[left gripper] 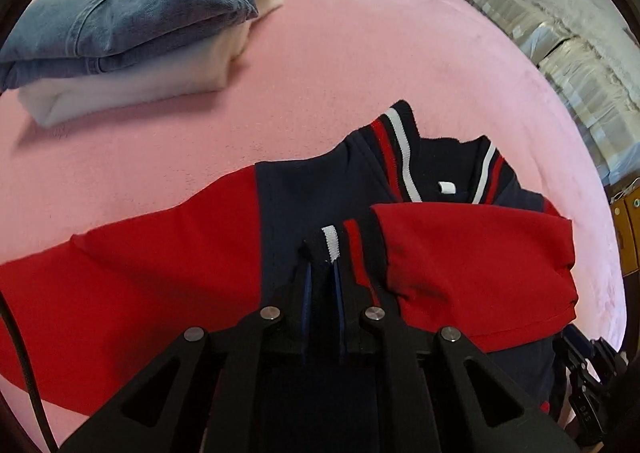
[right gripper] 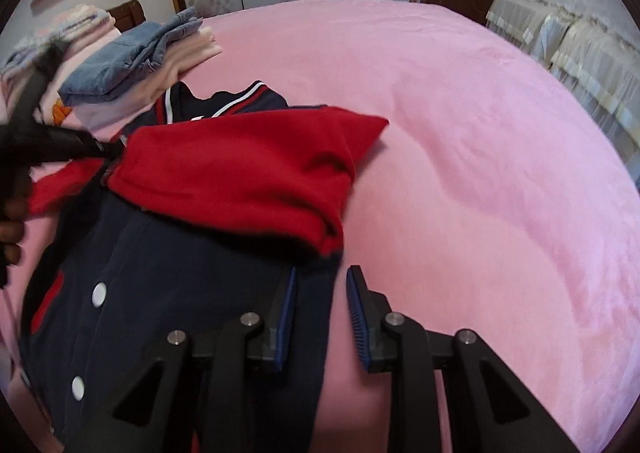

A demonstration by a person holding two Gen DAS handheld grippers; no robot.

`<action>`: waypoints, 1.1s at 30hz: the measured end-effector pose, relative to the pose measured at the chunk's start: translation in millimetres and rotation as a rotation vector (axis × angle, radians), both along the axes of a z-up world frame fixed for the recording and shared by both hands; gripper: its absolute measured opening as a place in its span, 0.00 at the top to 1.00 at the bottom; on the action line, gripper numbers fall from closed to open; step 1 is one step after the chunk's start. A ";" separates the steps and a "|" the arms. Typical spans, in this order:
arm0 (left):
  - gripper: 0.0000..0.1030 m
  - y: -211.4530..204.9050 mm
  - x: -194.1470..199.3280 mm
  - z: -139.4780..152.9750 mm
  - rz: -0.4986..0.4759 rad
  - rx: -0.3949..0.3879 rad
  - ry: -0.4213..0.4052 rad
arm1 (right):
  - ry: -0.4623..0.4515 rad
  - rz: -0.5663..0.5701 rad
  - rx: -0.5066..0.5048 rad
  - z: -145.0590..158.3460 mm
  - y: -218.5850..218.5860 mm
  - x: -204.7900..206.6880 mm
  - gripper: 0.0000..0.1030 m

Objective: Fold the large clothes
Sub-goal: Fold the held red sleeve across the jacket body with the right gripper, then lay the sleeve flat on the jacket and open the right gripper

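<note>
Only the right wrist view shows the right claw (right gripper: pixel 320 273) spread; left claw (left gripper: pixel 320 263) pinches the cuff (left gripper: pixel 340 245).

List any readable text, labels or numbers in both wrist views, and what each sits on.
No text reads with certainty.
Jacket's white neck tag: blank or too small to tell.
Embossed marks on the black gripper body at the lower right of the left wrist view: too blurred to read.
Folded jeans: no readable label.
</note>
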State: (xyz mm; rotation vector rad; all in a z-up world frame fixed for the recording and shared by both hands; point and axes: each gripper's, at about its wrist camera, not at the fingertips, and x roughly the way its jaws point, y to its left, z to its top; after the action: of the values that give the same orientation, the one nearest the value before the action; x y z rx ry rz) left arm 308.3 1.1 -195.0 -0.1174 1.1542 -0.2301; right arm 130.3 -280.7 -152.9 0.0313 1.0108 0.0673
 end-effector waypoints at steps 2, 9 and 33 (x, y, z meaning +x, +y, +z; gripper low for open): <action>0.81 2.8 -1.7 4.2 0.012 -0.022 -0.001 | -0.016 0.010 0.007 4.4 -2.6 -5.7 0.75; 0.79 1.2 -19.3 33.4 0.032 0.016 -0.042 | -0.042 0.012 0.019 7.2 -0.8 0.9 0.75; 0.77 -41.4 -33.5 11.5 -0.075 0.011 0.010 | -0.093 0.123 -0.099 3.6 19.9 -10.2 0.99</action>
State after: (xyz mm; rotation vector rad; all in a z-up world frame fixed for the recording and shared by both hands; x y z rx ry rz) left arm 274.7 -40.3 -183.5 -0.0656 1.1709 -0.2902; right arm 120.1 -260.8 -149.4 -0.1237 0.9215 0.1296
